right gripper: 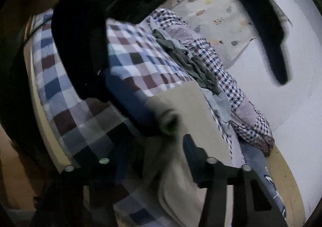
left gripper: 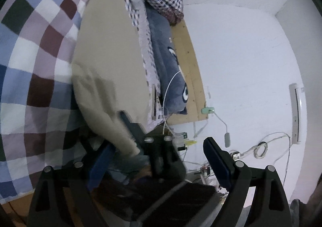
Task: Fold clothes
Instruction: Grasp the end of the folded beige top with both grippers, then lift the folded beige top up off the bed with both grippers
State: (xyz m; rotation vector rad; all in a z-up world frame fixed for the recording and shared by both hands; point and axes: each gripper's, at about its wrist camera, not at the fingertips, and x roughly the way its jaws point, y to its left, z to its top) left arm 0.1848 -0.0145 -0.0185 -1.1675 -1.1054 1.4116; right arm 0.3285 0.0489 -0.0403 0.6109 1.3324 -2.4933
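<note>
Beige garment (left gripper: 108, 45) lies spread across the checked bedspread (left gripper: 36, 31) on the bed, one bunched end lifted off it. Along the bed's far side sit a gingham quilt (right gripper: 231, 78) and a grey-blue plush toy (left gripper: 171, 74). Left gripper (left gripper: 159, 158) stands wide apart, holding nothing. Right gripper (right gripper: 167, 146) is clamped on the garment's bunched end.
</note>
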